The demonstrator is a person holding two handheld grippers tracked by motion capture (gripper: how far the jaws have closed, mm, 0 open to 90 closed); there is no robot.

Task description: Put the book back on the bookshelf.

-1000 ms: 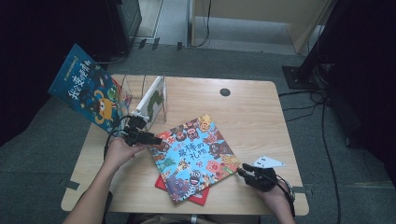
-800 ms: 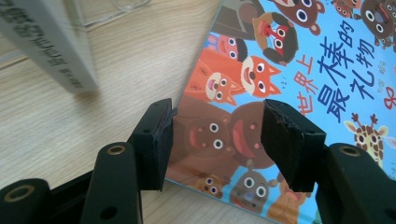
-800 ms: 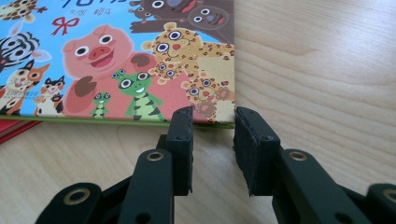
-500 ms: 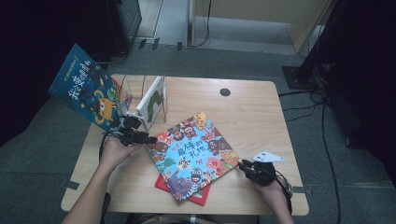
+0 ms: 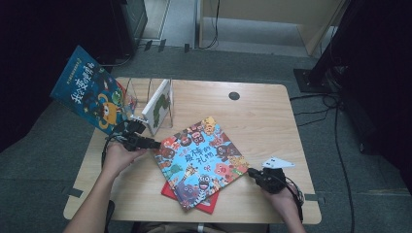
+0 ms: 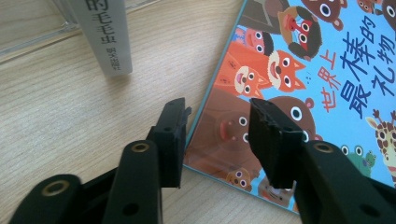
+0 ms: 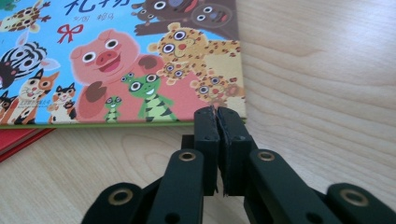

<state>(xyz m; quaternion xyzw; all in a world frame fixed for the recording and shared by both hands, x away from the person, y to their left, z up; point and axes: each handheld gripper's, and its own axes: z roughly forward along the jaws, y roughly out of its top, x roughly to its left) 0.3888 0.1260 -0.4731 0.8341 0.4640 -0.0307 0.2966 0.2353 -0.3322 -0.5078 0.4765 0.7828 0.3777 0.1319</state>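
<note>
My right hand-held gripper [image 5: 253, 173] lies low at the near right of the worktop [image 5: 272, 116], my forearm coming up from the near edge, and its jaws have just been closing: they now stand clamped together on the lower right corner of the animal picture book [image 5: 201, 160]. My left hand-held gripper [image 5: 154, 144] reaches in level from the left, hand curled round its body, jaws part open and just narrowed, straddling the book's left edge without pressing it. The book lies flat and skewed in the middle of the worktop, a bright blue cover crowded with cartoon animals and Chinese lettering, resting on a red book [image 5: 171, 191] that peeks out beneath. Behind my left hand a white book [image 5: 159, 104] stands upright in a clear rack [image 5: 141, 90].
</note>
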